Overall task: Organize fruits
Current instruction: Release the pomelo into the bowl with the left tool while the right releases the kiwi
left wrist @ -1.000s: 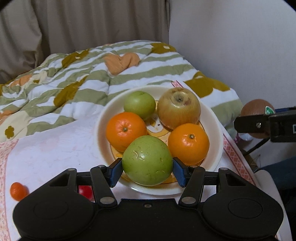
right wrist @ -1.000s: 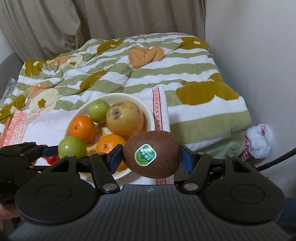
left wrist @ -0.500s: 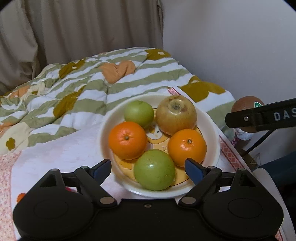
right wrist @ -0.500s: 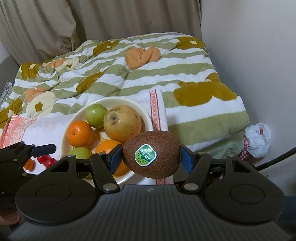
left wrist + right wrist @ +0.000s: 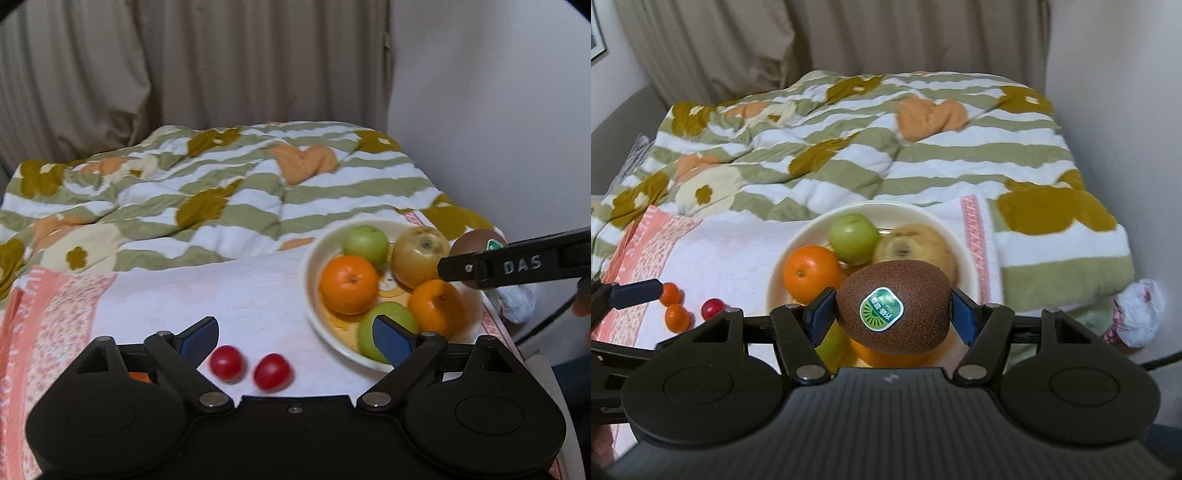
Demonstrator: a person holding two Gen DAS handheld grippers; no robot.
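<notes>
Fingers gripping fuzzy oval kiwi

Beige pleated curtains fill the top of the frame. A plain white wall rises at the right. Below them, a bed carries a green-striped flowered quilt across the middle.
</notes>
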